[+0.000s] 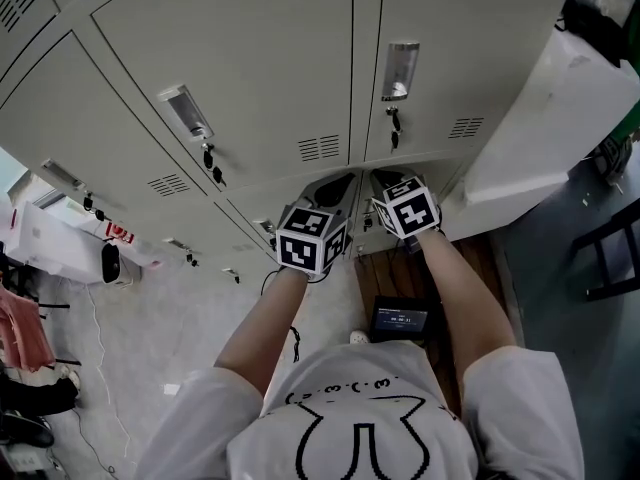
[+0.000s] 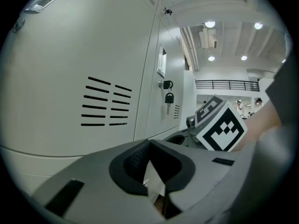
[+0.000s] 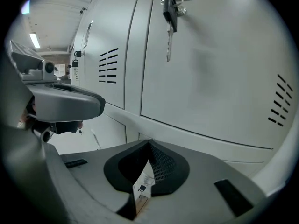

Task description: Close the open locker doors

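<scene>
Held close to the lockers, the left gripper point(image 2: 148, 143) and right gripper point(image 3: 149, 143), jaws together on nothing, hide the lower row. The locker doors point(image 1: 230, 78) ahead stand shut, keys point(image 1: 394, 126) hanging. A pale panel point(image 1: 560, 108) at right is cut off, perhaps a door. A small display unit point(image 1: 400, 319) sits on the floor point(image 1: 160, 328).

Looking along the right tongs point(image 3: 149, 143): pressed shut tip to tip, with nothing between. Beyond them, facing a closed grey locker door point(image 3: 210, 73), with a key point(image 3: 169, 17) dangling from the lock near its top edge and vent slots point(image 3: 280, 101) toward its right edge. Left of that, a second door point(image 3: 126, 41), also shut and slotted. At far left, the left gripper point(image 3: 60, 101), close beside.
</scene>
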`<action>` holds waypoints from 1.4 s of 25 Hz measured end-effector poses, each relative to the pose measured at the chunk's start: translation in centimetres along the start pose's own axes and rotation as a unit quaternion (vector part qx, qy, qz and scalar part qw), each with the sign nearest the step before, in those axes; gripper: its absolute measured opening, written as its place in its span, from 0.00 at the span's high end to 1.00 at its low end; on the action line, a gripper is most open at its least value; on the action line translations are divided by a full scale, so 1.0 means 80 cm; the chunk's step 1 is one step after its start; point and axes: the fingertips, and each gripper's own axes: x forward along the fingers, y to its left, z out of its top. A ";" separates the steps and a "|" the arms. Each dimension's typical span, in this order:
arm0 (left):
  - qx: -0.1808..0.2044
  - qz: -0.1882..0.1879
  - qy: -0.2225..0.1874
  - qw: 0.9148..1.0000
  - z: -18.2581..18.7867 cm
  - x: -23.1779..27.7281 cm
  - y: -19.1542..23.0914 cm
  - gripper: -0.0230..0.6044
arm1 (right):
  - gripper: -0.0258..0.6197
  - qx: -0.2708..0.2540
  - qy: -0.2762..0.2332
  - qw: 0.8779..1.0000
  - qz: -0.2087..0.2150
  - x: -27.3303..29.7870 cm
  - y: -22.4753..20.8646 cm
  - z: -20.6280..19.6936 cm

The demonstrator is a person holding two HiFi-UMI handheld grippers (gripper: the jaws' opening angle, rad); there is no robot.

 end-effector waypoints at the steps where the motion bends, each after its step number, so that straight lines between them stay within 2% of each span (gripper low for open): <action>1: -0.002 0.001 0.000 1.000 -0.001 0.000 0.001 0.93 | 0.93 -0.003 0.001 1.000 0.001 0.001 0.000 0.000; 4: -0.006 0.003 0.002 1.000 -0.003 0.001 0.004 0.93 | 0.93 -0.006 0.002 1.000 0.000 0.003 0.001 -0.002; 10: -0.003 0.002 0.006 1.000 -0.007 -0.002 0.003 0.93 | 0.93 0.022 0.004 1.000 -0.004 0.003 -0.004 -0.009; 18: 0.002 0.000 0.008 1.000 -0.009 -0.013 0.002 0.93 | 0.93 0.084 0.007 0.996 0.034 -0.007 0.011 -0.005; 22: 0.004 -0.012 0.003 1.000 -0.006 -0.025 -0.001 0.93 | 0.93 0.108 -0.006 0.993 0.040 -0.024 0.017 -0.002; 28: 0.004 -0.016 -0.003 1.000 0.001 -0.053 0.001 0.93 | 0.93 0.143 -0.031 0.989 0.028 -0.051 0.030 0.012; 35: 0.061 -0.042 -0.020 0.997 0.023 -0.102 -0.017 0.93 | 0.93 0.118 -0.071 0.990 0.007 -0.090 0.073 0.043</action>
